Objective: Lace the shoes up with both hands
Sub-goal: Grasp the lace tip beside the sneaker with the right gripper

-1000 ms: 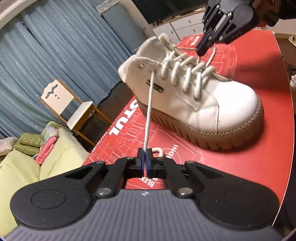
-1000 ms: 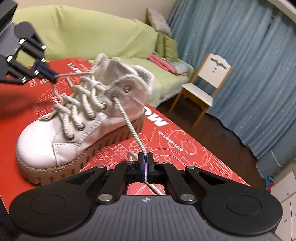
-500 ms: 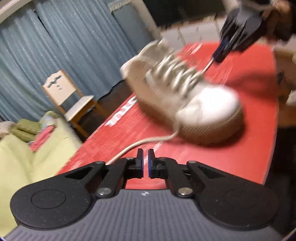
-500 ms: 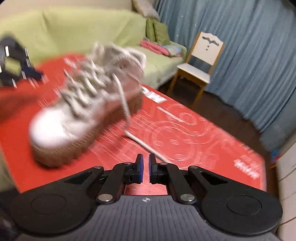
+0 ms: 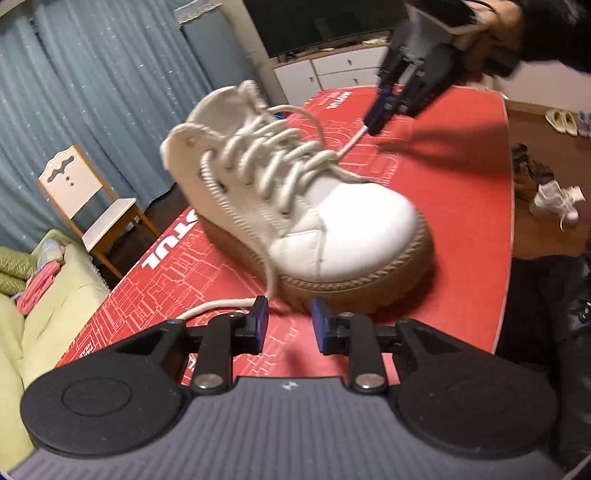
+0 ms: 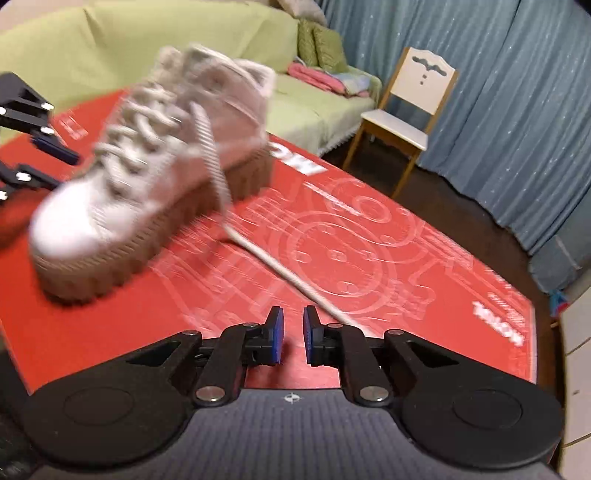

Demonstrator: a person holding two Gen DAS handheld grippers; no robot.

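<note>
A white high-top shoe (image 5: pixel 325 221) with a tan platform sole stands on the red table top (image 5: pixel 461 229); it is blurred in the right wrist view (image 6: pixel 110 206). One loose lace end (image 5: pixel 218 306) lies on the red surface just left of my left gripper (image 5: pixel 289 319), whose jaws are opening with nothing between them. The other lace end (image 6: pixel 288 273) runs down from the shoe's collar and past the right finger of my right gripper (image 6: pixel 293 334), whose jaws are also opening and empty. Each gripper shows in the other's view: right gripper (image 5: pixel 380 114), left gripper (image 6: pixel 55 166).
A white wooden chair (image 6: pixel 406 110) stands before blue curtains (image 6: pixel 517 92). A green sofa (image 6: pixel 184 33) with cushions and pink cloth lies beyond the table edge. White drawers (image 5: pixel 332 74) and several shoes on the floor (image 5: pixel 550 199) are on the far side.
Both grippers were shut on taut lace ends; both have let go and opened. The lace ends have dropped slack onto the red surface, and both views have swung relative to the shoe.
</note>
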